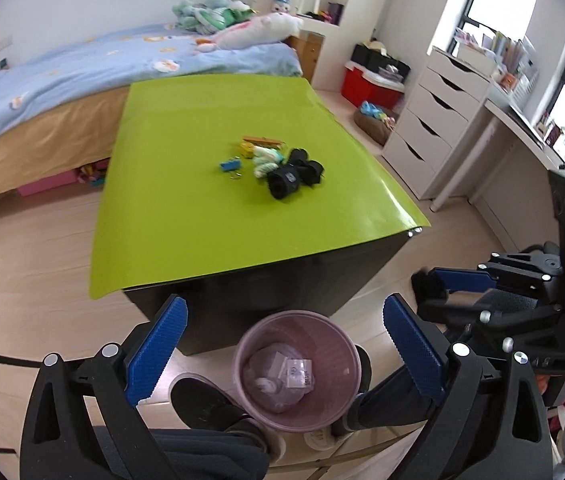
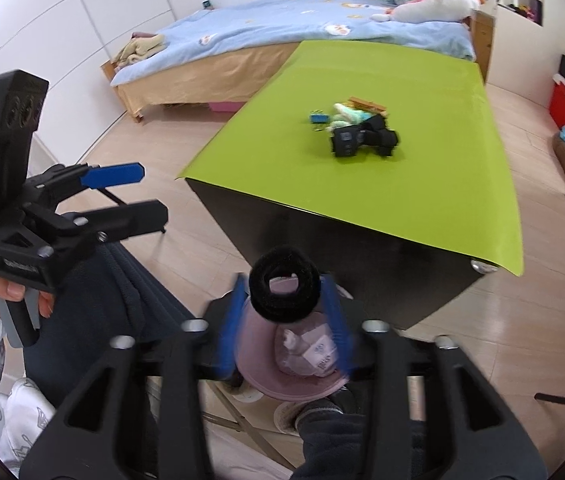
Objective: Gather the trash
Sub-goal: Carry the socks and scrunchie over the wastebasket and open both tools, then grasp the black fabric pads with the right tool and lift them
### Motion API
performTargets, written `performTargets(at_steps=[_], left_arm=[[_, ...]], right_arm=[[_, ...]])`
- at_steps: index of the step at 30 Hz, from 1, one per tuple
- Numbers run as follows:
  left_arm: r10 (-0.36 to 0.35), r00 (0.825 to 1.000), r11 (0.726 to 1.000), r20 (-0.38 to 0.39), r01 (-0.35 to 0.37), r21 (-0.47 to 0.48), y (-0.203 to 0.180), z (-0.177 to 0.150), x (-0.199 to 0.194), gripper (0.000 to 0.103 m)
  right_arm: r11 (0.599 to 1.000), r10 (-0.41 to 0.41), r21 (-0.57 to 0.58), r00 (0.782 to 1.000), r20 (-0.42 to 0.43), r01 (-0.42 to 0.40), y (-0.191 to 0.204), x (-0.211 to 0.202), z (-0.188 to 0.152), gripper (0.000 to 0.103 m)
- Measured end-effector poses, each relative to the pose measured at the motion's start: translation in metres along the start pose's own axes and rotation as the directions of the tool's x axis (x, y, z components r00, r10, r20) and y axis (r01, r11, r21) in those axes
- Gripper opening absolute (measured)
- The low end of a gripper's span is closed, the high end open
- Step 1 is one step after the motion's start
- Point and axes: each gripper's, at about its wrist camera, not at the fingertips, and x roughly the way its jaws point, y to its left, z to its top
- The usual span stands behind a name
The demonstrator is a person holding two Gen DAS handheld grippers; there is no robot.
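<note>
A pink wastebasket (image 1: 324, 408) stands on the floor in front of the table, with clear wrappers and a small bottle inside. My left gripper (image 1: 284, 312) hangs open above it, nothing between its blue pads. My right gripper (image 2: 285, 312) is over the same wastebasket (image 2: 256, 344); a black fuzzy ring (image 2: 284, 288) sits between its blurred blue fingertips, which stand just off its sides. From the left wrist view, the right gripper (image 1: 428, 292) shows at the right with the ring (image 1: 424, 285) at its tip. A pile of black rolls and small scraps (image 1: 282, 168) lies on the green tabletop (image 1: 186, 200).
The person's feet in dark slippers (image 1: 202, 400) flank the wastebasket. A bed (image 1: 62, 80) stands behind the table, white drawers (image 1: 434, 120) and a desk to the right, a red box (image 1: 366, 84) on the floor. The left gripper (image 2: 150, 192) shows at the left in the right wrist view.
</note>
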Motion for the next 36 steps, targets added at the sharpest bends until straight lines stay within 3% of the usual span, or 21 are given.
performTargets(at_steps=[1,2,8,23,36], left_arm=[[0.006,1.0,1.0,0.002,-0.006,-0.005,0.003,0.0,-0.002,0.095],[0.011,1.0,1.0,0.002,-0.011,-0.009,0.005,-0.002,-0.004,0.095],[0.012,1.0,1.0,-0.014,-0.013,-0.027,0.012,-0.006,-0.004,0.095],[-0.005,0.999,1.0,-0.039,0.005,-0.007,0.006,0.001,0.009,0.095],[0.021,1.0,1.0,-0.022,-0.02,0.019,0.013,0.028,0.023,0.095]], right_arm=[[1.0,0.004,0.0,1.0,-0.001,-0.004,0.001,0.003,0.001,0.082],[1.0,0.003,-0.001,1.0,0.002,-0.003,0.002,0.004,0.001,0.09],[1.0,-0.02,0.022,0.999,-0.038,0.02,0.0,0.014,0.0,0.095],[0.996,-0.058,0.069,0.998,0.001,0.057,-0.016,0.002,0.009,0.096],[0.996,-0.083,0.028,0.996,0.018,0.083,-0.043,0.018,0.078,0.096]])
